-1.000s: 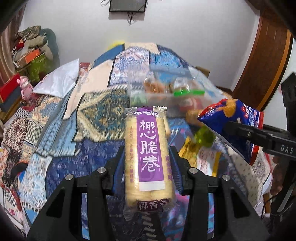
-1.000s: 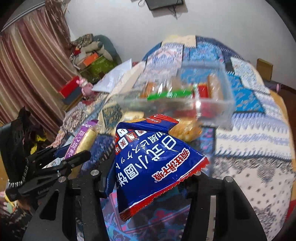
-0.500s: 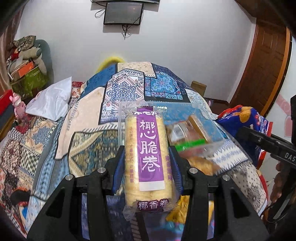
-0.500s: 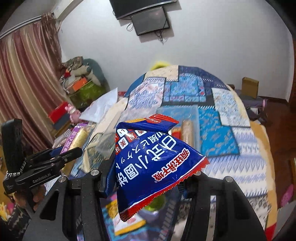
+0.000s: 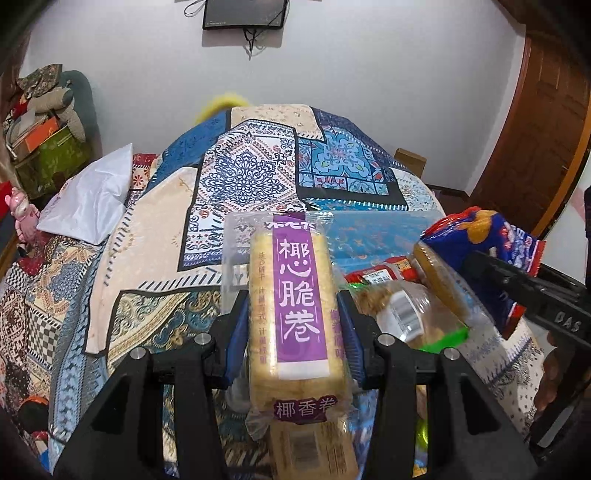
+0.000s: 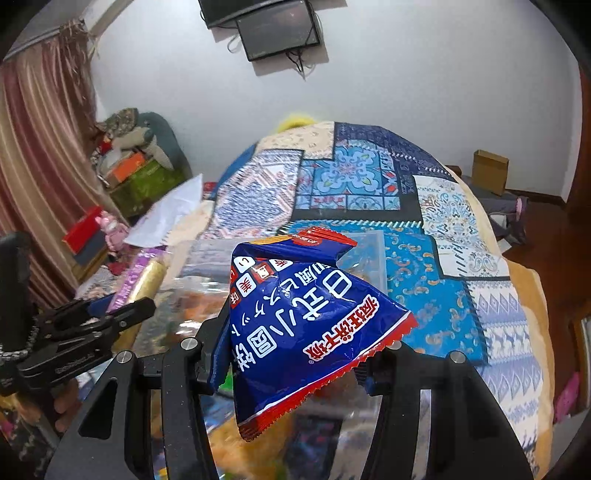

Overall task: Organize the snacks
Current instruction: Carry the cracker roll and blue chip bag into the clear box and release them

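Left hand-held gripper [image 5: 291, 314] angled down gripping wafer pack [image 5: 295, 314], above bin [image 5: 406, 221]

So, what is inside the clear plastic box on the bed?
The clear plastic box holds a red packet, a round biscuit roll and a green-edged bag. The held wafer pack covers its left part.

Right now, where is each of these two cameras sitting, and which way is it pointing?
Left wrist: on the left tongs, looking along them, down over the bed; they clamp a purple-label roll pack.
Right wrist: on the right tongs, aimed likewise; they clamp a blue snack bag.
Shared: each sees the other's tongs, the clear snack bin and the wall screen.
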Tool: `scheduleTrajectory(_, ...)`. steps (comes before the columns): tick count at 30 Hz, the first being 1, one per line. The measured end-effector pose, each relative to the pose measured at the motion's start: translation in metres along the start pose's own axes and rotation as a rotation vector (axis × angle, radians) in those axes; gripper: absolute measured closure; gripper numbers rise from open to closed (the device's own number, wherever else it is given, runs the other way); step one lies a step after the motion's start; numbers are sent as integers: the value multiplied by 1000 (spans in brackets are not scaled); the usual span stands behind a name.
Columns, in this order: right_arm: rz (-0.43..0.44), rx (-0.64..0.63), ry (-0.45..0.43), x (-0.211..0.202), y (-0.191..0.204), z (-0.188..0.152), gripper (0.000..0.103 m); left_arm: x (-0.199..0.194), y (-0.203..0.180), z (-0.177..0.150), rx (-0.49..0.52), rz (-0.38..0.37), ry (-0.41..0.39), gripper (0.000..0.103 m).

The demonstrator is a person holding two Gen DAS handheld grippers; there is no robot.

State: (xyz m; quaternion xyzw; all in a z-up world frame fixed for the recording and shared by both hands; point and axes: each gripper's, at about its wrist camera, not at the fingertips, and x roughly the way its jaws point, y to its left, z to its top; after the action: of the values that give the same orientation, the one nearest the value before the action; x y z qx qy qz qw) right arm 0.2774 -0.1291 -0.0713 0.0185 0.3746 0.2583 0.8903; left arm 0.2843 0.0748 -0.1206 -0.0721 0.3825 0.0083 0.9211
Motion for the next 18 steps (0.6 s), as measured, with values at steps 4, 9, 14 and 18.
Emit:
scheduleTrajectory(4, -9, -4, 30, 20, -4, 0, 53, 17, 0, 2, 0, 5, 13, 58)
scheduleTrajectory(9, -14, -10, 66, 33, -7, -5, 51, 28, -1, 1, -3, 8, 25, 58)
scheduleTrajectory(14, -24, -17, 87, 34, -7, -7, 47, 24, -3, -1, 0, 11, 23, 50)
scheduleTrajectory(18, -14, -6, 87, 23, -9, -6, 45, 7, -5, -1, 0, 1, 1, 45)
